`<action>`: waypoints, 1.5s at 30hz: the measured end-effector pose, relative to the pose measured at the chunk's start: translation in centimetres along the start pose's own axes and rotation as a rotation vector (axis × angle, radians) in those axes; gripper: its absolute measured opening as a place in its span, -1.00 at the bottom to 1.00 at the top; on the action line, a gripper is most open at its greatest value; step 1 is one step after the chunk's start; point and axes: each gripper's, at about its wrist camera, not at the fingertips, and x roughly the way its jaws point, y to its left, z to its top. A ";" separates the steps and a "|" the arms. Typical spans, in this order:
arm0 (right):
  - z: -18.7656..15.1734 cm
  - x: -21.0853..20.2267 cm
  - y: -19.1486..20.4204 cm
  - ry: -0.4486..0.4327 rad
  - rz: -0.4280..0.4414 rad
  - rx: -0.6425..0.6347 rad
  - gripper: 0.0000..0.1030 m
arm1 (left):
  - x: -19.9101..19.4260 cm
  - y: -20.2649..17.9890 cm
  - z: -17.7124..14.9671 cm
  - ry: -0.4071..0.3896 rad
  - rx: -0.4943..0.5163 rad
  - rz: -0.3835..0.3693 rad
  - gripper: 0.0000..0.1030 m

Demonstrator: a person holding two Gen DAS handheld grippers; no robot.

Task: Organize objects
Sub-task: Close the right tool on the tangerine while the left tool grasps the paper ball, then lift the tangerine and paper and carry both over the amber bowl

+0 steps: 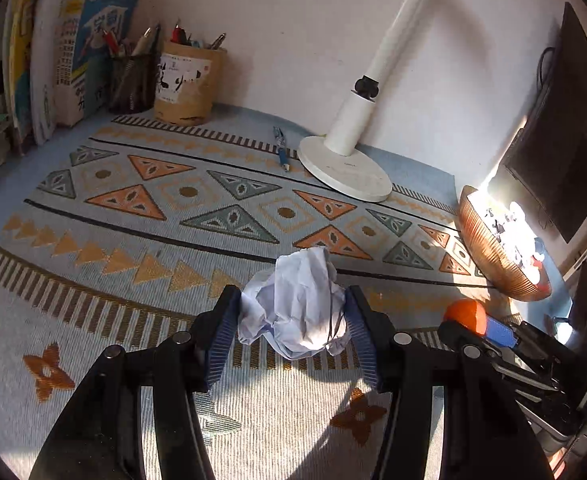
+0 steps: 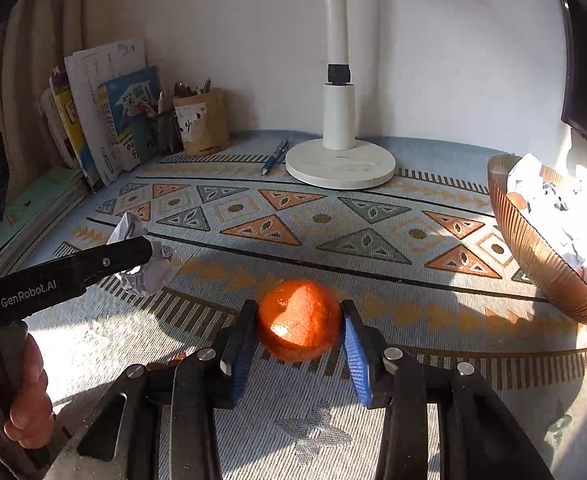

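My left gripper [image 1: 293, 312] is shut on a crumpled white paper ball [image 1: 297, 304], held just above the patterned mat. It also shows in the right wrist view [image 2: 145, 264], at the left, with the paper ball [image 2: 149, 268] between its fingers. My right gripper [image 2: 299, 324] is shut on an orange [image 2: 299, 320], low over the mat; the orange shows in the left wrist view [image 1: 465, 314] at the right. A ribbed amber bowl [image 2: 533, 256] at the right holds crumpled papers [image 2: 549, 192]; it shows in the left wrist view [image 1: 489, 248] too.
A white lamp base [image 2: 339, 162] stands at the back middle with a blue pen [image 2: 274, 157] beside it. Two pen holders [image 2: 201, 120] and upright books [image 2: 105, 120] stand at the back left. A dark monitor [image 1: 561, 128] stands at the right.
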 end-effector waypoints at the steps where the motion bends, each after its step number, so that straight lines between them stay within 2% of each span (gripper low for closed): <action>1: -0.4 -0.2 0.2 -0.002 -0.012 -0.017 -0.23 | -0.4 0.1 -0.4 -0.019 0.011 0.015 -0.02; 6: -1.7 -0.4 -0.8 0.029 -0.022 0.017 -0.23 | -1.5 -1.1 -1.2 -0.071 0.110 0.038 -0.02; 10: -1.6 -0.1 -1.2 0.035 0.006 0.031 -0.23 | -0.8 -2.4 -1.5 -0.049 0.175 0.078 0.04; 12: -1.7 0.2 -1.3 0.058 0.011 0.035 -0.22 | -0.6 -2.3 -1.5 -0.028 0.168 0.081 0.10; 15: -1.9 0.4 -1.5 0.081 0.028 0.051 0.00 | 0.4 -1.8 -1.6 0.036 0.142 0.097 0.10; 17: -2.0 0.1 -1.6 0.074 0.056 0.054 0.01 | 0.1 -2.0 -1.8 0.023 0.153 0.096 0.10; 20: -2.0 0.0 -1.6 0.072 0.048 0.055 0.02 | 0.1 -2.6 -2.0 0.028 0.183 0.109 0.10; 24: -1.9 0.9 -1.2 0.111 0.026 0.043 0.02 | 0.4 -2.9 -1.9 0.040 0.198 0.121 0.10; 30: -1.8 0.8 -1.6 0.092 0.030 0.053 -0.07 | 0.4 -3.1 -2.0 0.041 0.210 0.132 0.10; 36: -1.8 1.4 -1.7 0.127 0.015 0.060 -0.07 | 0.5 -3.1 -1.9 0.042 0.214 0.135 0.10; 37: -1.8 1.5 -1.7 0.133 0.016 0.064 -0.20 | 0.5 -3.1 -1.9 0.042 0.214 0.135 0.10; 38: -1.8 1.6 -1.7 0.138 0.021 0.063 -0.21 | 0.5 -3.1 -1.9 0.041 0.213 0.134 0.10; 45: -1.8 1.0 -1.5 0.106 0.013 0.046 -0.22 | 0.4 -3.0 -1.9 0.040 0.207 0.127 0.10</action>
